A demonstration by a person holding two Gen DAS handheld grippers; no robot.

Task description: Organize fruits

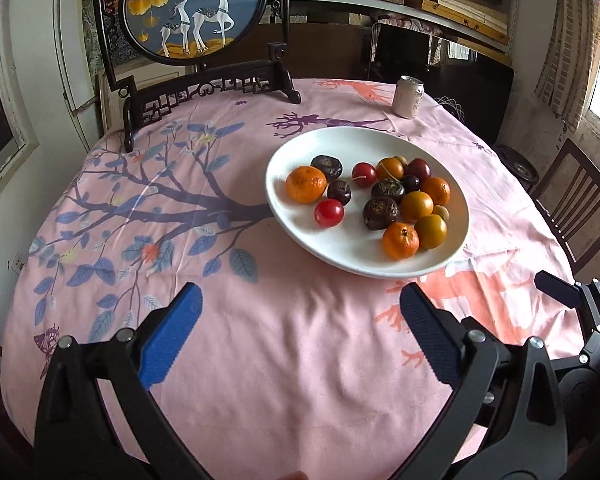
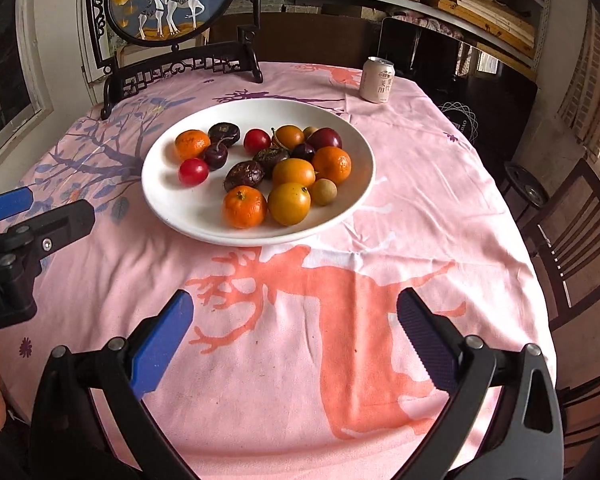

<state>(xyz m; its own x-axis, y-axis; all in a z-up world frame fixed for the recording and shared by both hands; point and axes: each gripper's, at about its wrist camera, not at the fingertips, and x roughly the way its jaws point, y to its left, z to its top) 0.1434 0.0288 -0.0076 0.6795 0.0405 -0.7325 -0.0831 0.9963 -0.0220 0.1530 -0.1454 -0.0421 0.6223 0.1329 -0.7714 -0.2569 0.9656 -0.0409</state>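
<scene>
Black claw (image 1: 300, 304) frames, blue ribbed pads (image 2: 162, 344), silver screws.

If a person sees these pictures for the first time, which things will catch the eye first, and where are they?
First, the white plate at the table's middle, heaped with mandarins, red cherry tomatoes and dark wrinkled fruits. Behind it stands a round deer painting in a dark carved frame, with a pale drink can at the far right. Both grippers, left and right, hover open over the pink tablecloth.
</scene>
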